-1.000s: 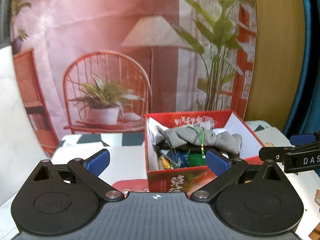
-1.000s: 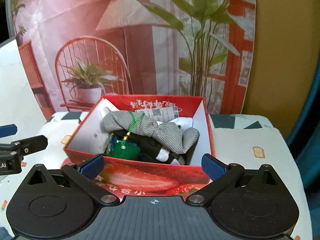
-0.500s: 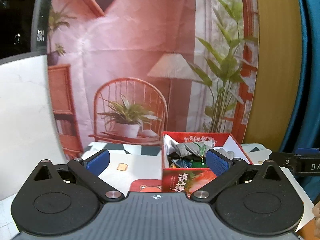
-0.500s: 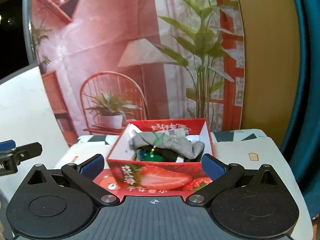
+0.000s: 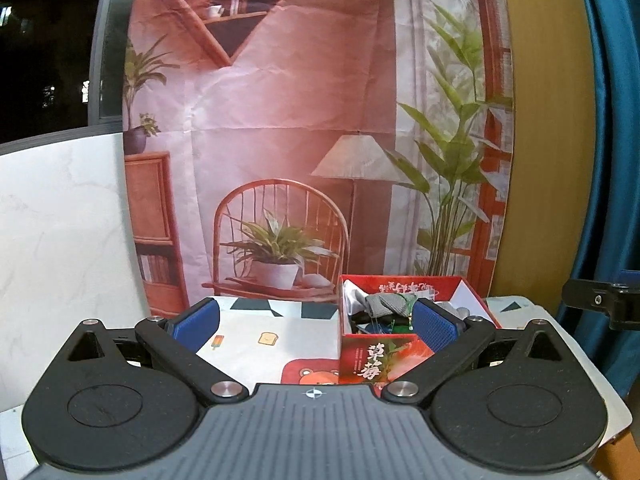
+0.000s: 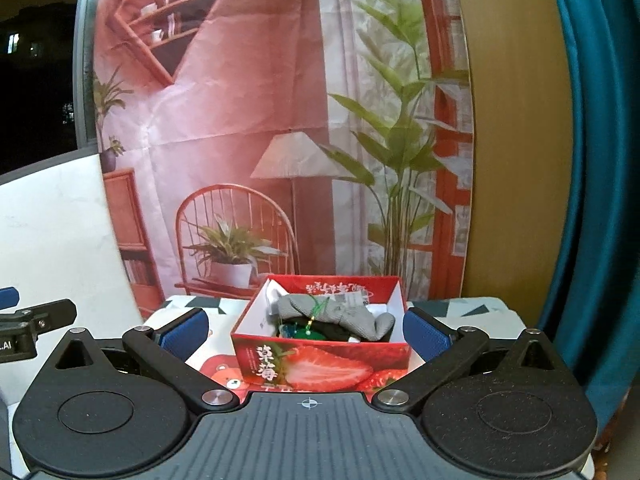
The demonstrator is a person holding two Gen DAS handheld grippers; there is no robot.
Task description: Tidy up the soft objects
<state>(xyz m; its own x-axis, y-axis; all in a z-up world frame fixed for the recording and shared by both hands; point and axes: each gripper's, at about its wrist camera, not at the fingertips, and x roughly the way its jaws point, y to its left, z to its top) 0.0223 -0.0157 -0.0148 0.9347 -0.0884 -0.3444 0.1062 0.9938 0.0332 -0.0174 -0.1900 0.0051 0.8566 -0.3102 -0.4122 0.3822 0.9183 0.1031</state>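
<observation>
Both claws are hanging back from the work, released and carrying nothing; the left gripper (image 5: 315,322) is showing its blue pads spread wide in the lower middle of its frame, and the right gripper (image 6: 306,330) is doing the same in its own view.

The strawberry box (image 6: 320,366) is sitting on the patterned table cover (image 5: 256,340), low and centre in the right view, right of centre in the left view; a grey sock (image 6: 340,314) is lying draped across the top of the pile inside it, with dark and green soft items (image 6: 304,332) showing beneath, too small to name.

Judging from this, the packing step is looking finished or nearly so, since no loose soft thing is showing on the cover in either frame; the next move is calling for either a check for anything left outside the views or a gentle press on the sock, which is riding high near the rim.
</observation>
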